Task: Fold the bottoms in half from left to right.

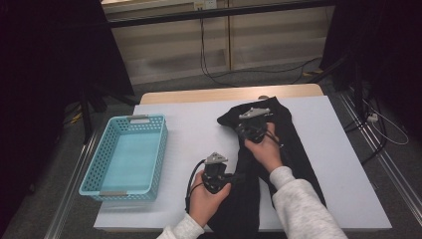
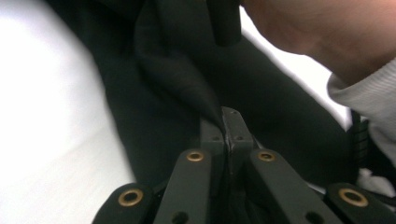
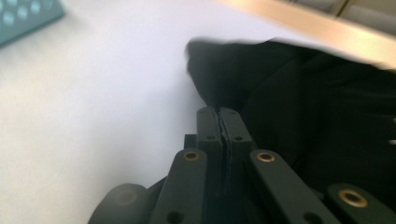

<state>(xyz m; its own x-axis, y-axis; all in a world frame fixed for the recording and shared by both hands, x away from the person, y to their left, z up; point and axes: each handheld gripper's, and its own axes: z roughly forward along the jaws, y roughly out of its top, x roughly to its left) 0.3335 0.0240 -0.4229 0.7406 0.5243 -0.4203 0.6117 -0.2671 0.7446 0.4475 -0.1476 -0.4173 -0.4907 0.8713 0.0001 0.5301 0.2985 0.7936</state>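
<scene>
Black cloth garment point(image 1: 278, 154) lies lengthwise on the white table point(image 1: 199, 134). Left gripper point(image 2: 223, 122) pinches a fold at its edge. Right gripper point(image 3: 219, 116) is clamped on the far edge.

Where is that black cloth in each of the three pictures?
High view: the black cloth lies lengthwise on the table's right half, under both hands.
Left gripper view: it spans the middle, a fold pinched in the left claw.
Right gripper view: it covers the right side, its edge pinched in the right claw.
Shared landmark: the white tabletop beside the cloth.
</scene>
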